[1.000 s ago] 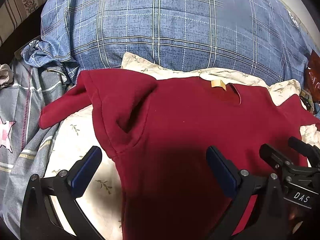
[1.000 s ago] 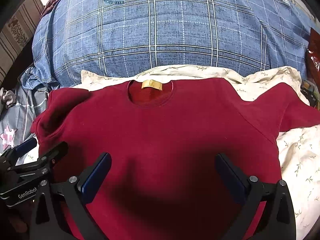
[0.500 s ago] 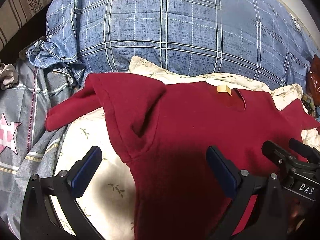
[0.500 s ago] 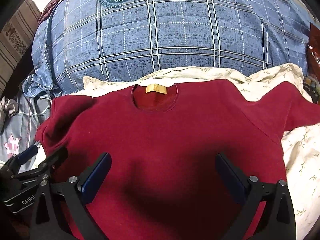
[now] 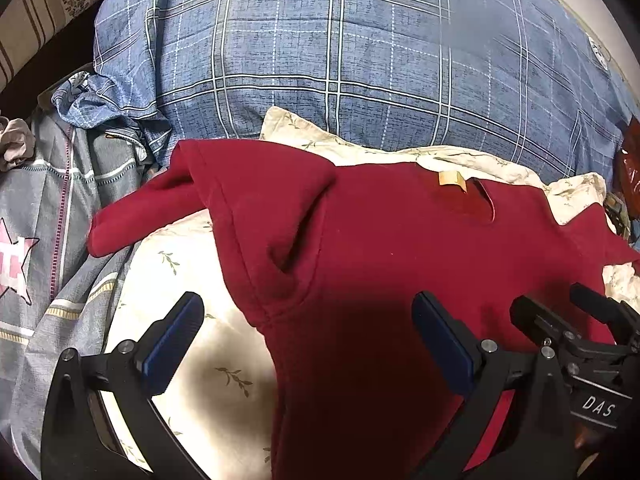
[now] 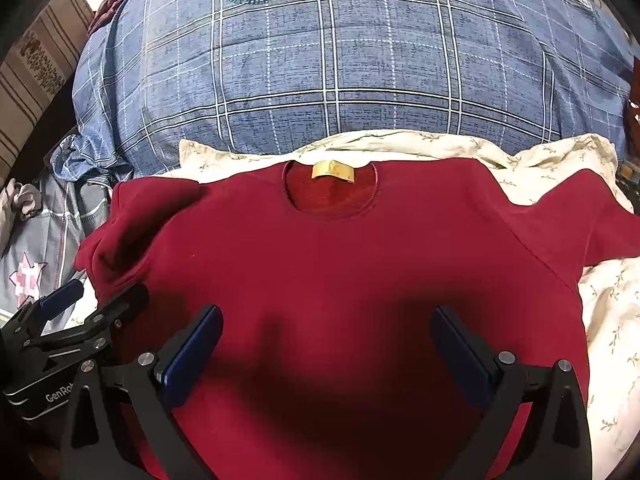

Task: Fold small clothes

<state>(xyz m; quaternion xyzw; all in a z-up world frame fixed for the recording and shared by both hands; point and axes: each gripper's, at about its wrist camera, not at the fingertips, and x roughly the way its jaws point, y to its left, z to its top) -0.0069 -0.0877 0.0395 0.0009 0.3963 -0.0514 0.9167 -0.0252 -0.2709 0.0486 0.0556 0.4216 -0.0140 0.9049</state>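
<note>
A dark red sweatshirt [image 6: 340, 272] lies face up on a floral cream sheet [image 6: 612, 320], its tan neck label [image 6: 333, 170] toward the far side. Its left sleeve [image 5: 144, 216] is bunched and folded over near the shoulder; the right sleeve [image 6: 592, 220] spreads out to the right. My left gripper [image 5: 308, 340] hovers open over the shirt's left side seam, one finger over the sheet, the other over the cloth. Over the middle of the shirt body my right gripper [image 6: 326, 344] also stands open, holding nothing. Each gripper shows at the edge of the other's view.
A big blue plaid quilt [image 6: 340, 72] with a round crest bulges behind the shirt. Grey bedding with a pink star [image 5: 16, 264] lies at the left, below a striped cushion [image 5: 44, 4]. A dark red packet [image 5: 630, 160] sits at the far right edge.
Both wrist views have shifted a little, so the shirt sits further right and lower in the left view and slightly lower in the right view. Both grippers stay open.
</note>
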